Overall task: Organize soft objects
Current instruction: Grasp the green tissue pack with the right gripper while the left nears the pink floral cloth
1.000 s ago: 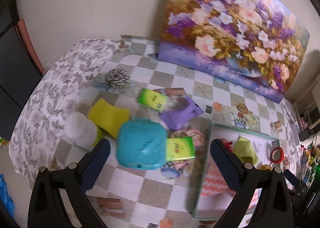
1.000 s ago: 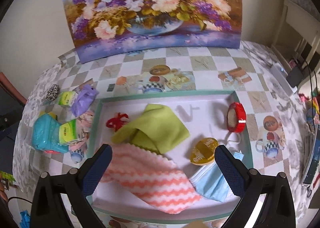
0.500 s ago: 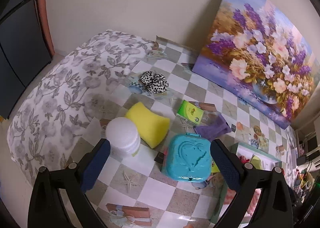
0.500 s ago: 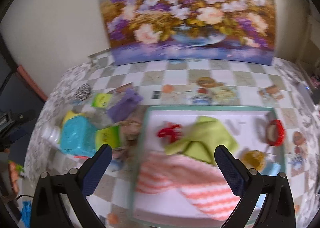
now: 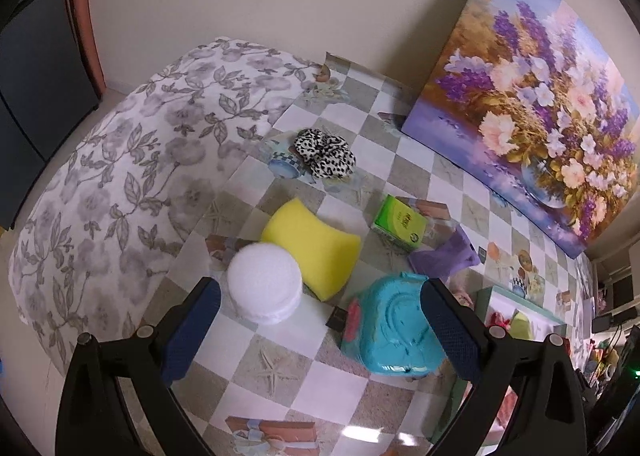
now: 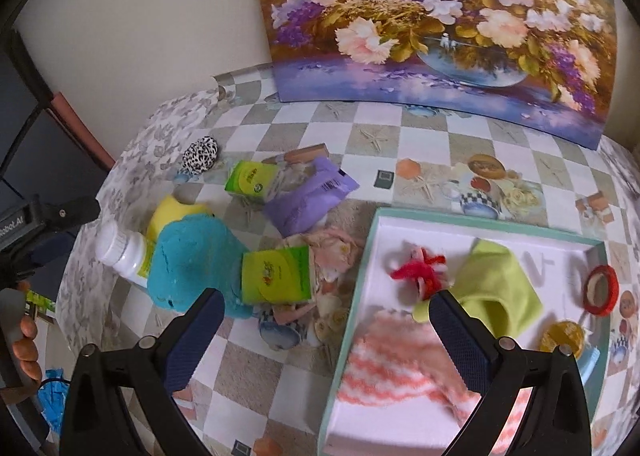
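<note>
Notably, the tray (image 6: 362, 276) at lower right of my right view held five soft items: green cloth (image 6: 496, 288), striped cloth (image 6: 392, 368), red scrunchie (image 6: 420, 270), blue mask (image 6: 590, 366), tape roll (image 6: 600, 290). Only the left view showed the yellow sponge (image 5: 316, 246) whole, mid-frame. I counted two green packs (image 6: 250, 177) (image 6: 276, 276). Left gripper (image 5: 320, 332) and right gripper (image 6: 326, 340) both gaped, empty.

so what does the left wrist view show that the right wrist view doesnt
Only the left wrist view shows the yellow sponge nearly whole and the white bottle's cap from above.

Only the right wrist view shows the tray contents: green cloth, striped pink cloth, red tape roll, plus a second green tissue pack.

Both show the teal pouch, leopard scrunchie, purple packet and painting.
</note>
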A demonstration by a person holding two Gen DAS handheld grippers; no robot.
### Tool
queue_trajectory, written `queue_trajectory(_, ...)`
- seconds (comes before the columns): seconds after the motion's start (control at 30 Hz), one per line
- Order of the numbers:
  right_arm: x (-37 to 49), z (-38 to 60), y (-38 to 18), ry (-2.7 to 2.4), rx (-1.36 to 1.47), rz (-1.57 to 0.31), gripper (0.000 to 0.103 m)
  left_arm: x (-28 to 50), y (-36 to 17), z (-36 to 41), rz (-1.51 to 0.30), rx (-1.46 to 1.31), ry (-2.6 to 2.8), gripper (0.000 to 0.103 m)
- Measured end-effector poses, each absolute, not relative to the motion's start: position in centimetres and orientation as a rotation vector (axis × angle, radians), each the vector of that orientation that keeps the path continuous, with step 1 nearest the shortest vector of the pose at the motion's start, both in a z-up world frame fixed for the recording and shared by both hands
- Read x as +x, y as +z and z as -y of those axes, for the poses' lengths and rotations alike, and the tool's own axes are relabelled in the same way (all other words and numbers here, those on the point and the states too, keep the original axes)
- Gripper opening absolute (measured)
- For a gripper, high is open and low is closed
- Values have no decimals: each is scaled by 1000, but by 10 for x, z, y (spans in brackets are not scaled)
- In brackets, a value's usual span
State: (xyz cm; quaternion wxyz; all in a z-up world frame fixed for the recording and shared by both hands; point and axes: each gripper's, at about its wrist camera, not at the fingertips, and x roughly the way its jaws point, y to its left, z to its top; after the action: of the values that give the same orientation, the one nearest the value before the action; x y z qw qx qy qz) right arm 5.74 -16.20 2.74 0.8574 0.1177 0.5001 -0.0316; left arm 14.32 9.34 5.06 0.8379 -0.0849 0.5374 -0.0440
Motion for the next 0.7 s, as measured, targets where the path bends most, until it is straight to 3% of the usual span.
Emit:
queue_trajectory(0.27, 95, 167, 19, -63, 289, -1058, 103, 178, 41, -111, -1120, -51, -40, 100)
queue_trajectory(0.7, 127, 169, -6, -39, 357, -1078, 101, 207, 10, -120, -1238, -112, -124, 100)
